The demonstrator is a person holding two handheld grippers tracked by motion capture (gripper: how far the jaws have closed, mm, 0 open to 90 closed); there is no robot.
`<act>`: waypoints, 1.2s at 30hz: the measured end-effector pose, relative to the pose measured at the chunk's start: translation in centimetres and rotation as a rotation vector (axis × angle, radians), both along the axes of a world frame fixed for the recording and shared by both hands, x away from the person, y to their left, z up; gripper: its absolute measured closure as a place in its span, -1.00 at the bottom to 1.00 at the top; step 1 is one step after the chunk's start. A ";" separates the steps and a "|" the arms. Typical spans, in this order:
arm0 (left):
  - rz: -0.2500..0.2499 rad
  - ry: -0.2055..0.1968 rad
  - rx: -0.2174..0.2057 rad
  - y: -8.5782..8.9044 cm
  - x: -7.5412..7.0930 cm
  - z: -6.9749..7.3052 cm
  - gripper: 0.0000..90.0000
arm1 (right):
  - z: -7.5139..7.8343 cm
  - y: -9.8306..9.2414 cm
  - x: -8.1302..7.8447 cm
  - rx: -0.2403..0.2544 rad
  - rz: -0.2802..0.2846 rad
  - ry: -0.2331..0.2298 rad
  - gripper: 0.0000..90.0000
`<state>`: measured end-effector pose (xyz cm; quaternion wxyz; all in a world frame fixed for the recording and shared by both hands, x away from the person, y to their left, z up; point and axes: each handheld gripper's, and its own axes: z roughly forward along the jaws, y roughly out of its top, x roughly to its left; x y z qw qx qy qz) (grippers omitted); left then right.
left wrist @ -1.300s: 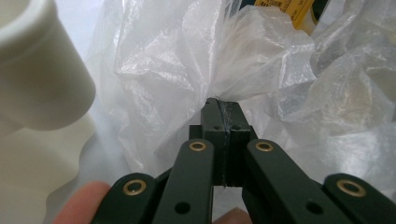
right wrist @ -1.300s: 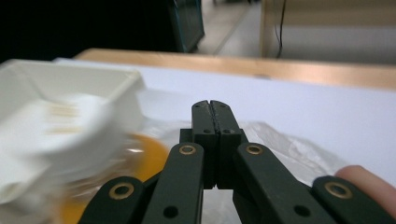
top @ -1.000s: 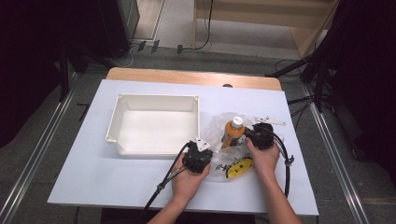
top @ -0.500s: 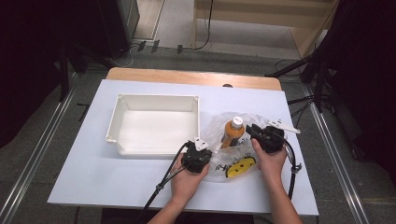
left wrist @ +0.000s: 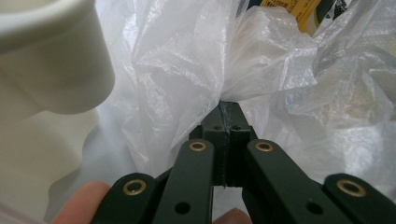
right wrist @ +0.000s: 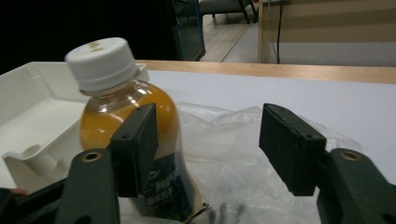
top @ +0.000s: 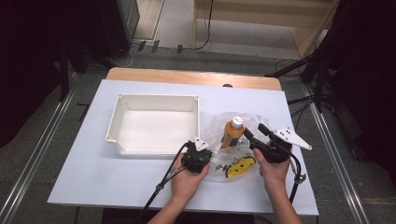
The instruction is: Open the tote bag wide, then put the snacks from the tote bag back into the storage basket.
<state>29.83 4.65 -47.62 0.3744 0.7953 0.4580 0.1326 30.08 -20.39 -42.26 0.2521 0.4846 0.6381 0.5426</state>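
A white worktop stood on grey floor amid dark surroundings. The orange drink bottle stood upright, cap up, in a clear plastic bag beside a white tray. The left tool was clamped on the bag; the right tool had just been opening, its jaws apart and gripping nothing.

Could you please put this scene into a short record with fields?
Surface: white table
Tray: white tray, left of the bag
Bag: clear plastic bag, crumpled on the table
Bottle: orange drink bottle, white cap, standing upright in the bag
Left hand-held gripper: shut on the bag's film
Right hand-held gripper: open, jaws have just been opening, nothing between them, bottle just beyond its left jaw
Yellow item: in the bag, unclear
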 end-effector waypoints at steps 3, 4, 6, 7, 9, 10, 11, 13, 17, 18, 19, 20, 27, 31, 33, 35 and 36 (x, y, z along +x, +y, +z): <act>-0.002 0.002 0.001 0.0 0.0 0.0 1.00 | 0.2 0.3 -0.6 -0.001 0.023 -0.010 -0.35; -0.002 0.002 0.002 0.0 0.0 0.0 1.00 | 0.2 0.4 -0.7 -0.002 0.026 -0.016 -0.37; -0.003 0.002 0.001 0.0 0.0 0.0 1.00 | 0.3 0.7 -0.9 -0.009 0.032 -0.021 -0.41; -0.003 0.002 -0.001 0.0 0.0 0.0 1.00 | 0.3 0.8 -1.0 -0.008 0.036 -0.022 -0.43; -0.003 0.002 0.001 0.0 0.0 0.0 1.00 | 0.2 1.0 -1.2 -0.013 0.049 -0.023 -0.48; -0.003 0.002 0.000 0.0 0.0 0.0 1.00 | 0.2 1.1 -1.3 -0.016 0.054 -0.026 -0.49; -0.004 0.002 0.001 0.0 0.0 0.0 1.00 | 0.2 1.2 -1.4 -0.020 0.060 -0.029 -0.51; -0.005 0.000 0.004 0.0 0.0 0.0 1.00 | 0.2 1.4 -1.5 -0.020 0.062 -0.026 -0.52; -0.004 0.003 -0.002 0.0 0.1 0.0 1.00 | 0.3 1.5 -1.7 -0.020 0.058 -0.031 -0.52; -0.005 0.003 -0.001 0.0 0.0 0.0 1.00 | 0.3 1.5 -1.7 -0.018 0.058 -0.033 -0.52; -0.005 0.002 0.000 0.0 0.0 0.0 1.00 | 0.3 1.5 -1.7 -0.018 0.060 -0.035 -0.51; -0.006 0.003 0.000 0.0 0.0 0.0 1.00 | 0.3 1.6 -1.7 -0.016 0.062 -0.036 -0.51; -0.004 0.003 -0.009 0.0 0.1 0.0 1.00 | 0.2 2.4 -1.6 -0.027 0.073 -0.041 -0.52; -0.004 0.001 0.001 0.0 0.0 0.0 1.00 | 0.0 2.9 -1.3 -0.021 0.075 -0.034 -0.52; -0.005 -0.001 0.003 -0.1 0.0 0.0 1.00 | -0.2 3.1 -1.1 -0.023 0.073 -0.027 -0.51; -0.004 -0.004 0.001 -0.1 0.0 0.0 1.00 | -0.4 3.3 -0.9 -0.015 0.069 -0.017 -0.51; -0.005 -0.006 0.002 -0.1 0.0 0.0 1.00 | -0.4 3.4 -0.8 -0.017 0.068 -0.015 -0.50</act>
